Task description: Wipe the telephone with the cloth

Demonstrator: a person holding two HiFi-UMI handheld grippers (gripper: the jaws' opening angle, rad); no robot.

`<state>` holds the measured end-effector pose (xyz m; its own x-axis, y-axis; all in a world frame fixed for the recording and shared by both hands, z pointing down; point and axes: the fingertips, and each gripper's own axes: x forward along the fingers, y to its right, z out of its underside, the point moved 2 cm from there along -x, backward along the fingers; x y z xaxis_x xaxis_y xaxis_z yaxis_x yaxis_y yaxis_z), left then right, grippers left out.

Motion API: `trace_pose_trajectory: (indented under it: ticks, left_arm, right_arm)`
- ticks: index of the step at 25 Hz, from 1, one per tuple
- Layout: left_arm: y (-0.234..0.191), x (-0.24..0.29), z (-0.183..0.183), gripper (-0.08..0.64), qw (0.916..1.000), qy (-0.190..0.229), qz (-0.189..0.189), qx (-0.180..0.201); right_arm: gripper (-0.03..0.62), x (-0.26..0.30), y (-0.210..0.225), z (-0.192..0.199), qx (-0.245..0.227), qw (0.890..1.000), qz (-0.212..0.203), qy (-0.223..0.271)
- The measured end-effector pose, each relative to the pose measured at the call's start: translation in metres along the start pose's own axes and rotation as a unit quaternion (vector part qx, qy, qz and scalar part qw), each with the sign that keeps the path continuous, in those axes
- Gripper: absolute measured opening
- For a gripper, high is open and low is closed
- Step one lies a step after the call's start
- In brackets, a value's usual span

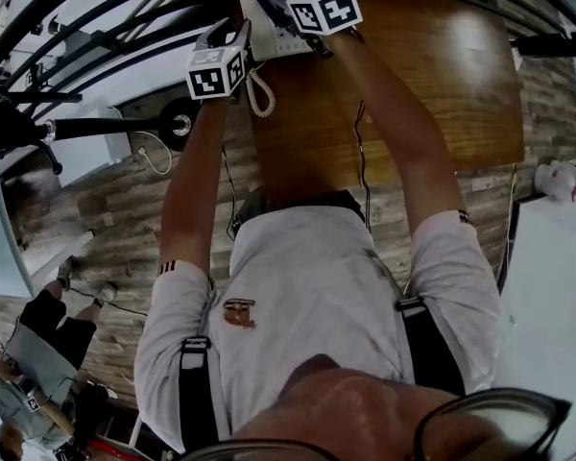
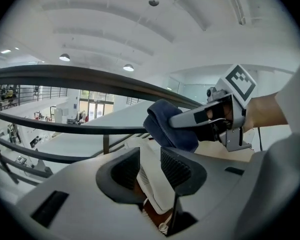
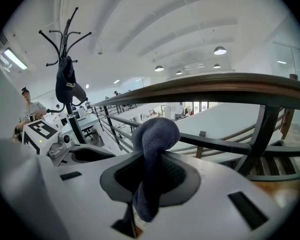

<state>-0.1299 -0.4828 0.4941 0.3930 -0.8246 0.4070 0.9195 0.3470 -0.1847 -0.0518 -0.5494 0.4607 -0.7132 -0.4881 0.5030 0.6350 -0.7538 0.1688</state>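
A white telephone [image 1: 274, 38] with a coiled cord [image 1: 259, 94] sits at the far left corner of the wooden table [image 1: 432, 84]. My left gripper [image 1: 228, 41] is at its left side. In the left gripper view the left gripper [image 2: 150, 166] is open, and the telephone's white body [image 2: 152, 186] shows in the gap below the jaws without being pressed. My right gripper [image 3: 150, 174] is shut on a dark blue cloth [image 3: 152, 144], which bulges out above the jaws. The cloth [image 2: 165, 126] hangs just above the telephone, beyond the left jaws.
A dark metal railing [image 2: 90, 81] runs just beyond the table's far edge. A coat stand with a cap [image 3: 67, 84] and a person [image 3: 27, 109] stand off to the left. A white desk [image 1: 557, 286] is at the right, and people sit at lower left [image 1: 29, 353].
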Motion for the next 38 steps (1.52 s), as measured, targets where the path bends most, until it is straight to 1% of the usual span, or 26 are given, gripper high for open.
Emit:
trace_pose_trajectory:
  ticks: [4,6,10,15,20,26,31,36,38]
  left_arm:
    - [-0.005,0.015,0.013,0.16,0.9991,-0.036,-0.014,-0.016]
    - [-0.005,0.023,0.019,0.193,0.9982,-0.053,-0.016,-0.023]
    - [-0.006,0.032,0.034,0.213,0.9958,-0.082,-0.015,-0.039]
    - [-0.012,0.043,0.05,0.218,0.9917,-0.116,-0.012,-0.053]
    - [-0.014,0.049,0.053,0.218,0.9905,-0.118,0.002,-0.071]
    - [-0.008,0.049,0.05,0.216,0.9906,-0.111,0.013,-0.079]
    - [-0.009,0.05,0.053,0.217,0.991,-0.106,0.012,-0.081]
    - [-0.011,0.052,0.056,0.216,0.9917,-0.096,0.012,-0.085]
    - [-0.011,0.05,0.056,0.216,0.9923,-0.094,0.007,-0.08]
  right_arm:
    - [0.08,0.019,0.009,0.007,0.001,0.999,0.005,-0.044]
    - [0.08,0.026,0.013,0.009,0.001,0.998,0.006,-0.065]
    - [0.08,0.043,0.015,0.012,-0.005,0.995,0.005,-0.101]
    - [0.08,0.06,0.015,0.013,0.001,0.989,0.007,-0.147]
    - [0.08,0.074,0.017,0.018,-0.002,0.984,0.014,-0.179]
    - [0.08,0.066,0.031,0.022,-0.005,0.982,0.029,-0.186]
    - [0.08,0.053,0.061,0.037,0.003,0.979,0.059,-0.195]
    - [0.08,0.034,0.099,0.059,0.029,0.973,0.106,-0.203]
    - [0.08,0.023,0.104,0.066,0.037,0.972,0.115,-0.202]
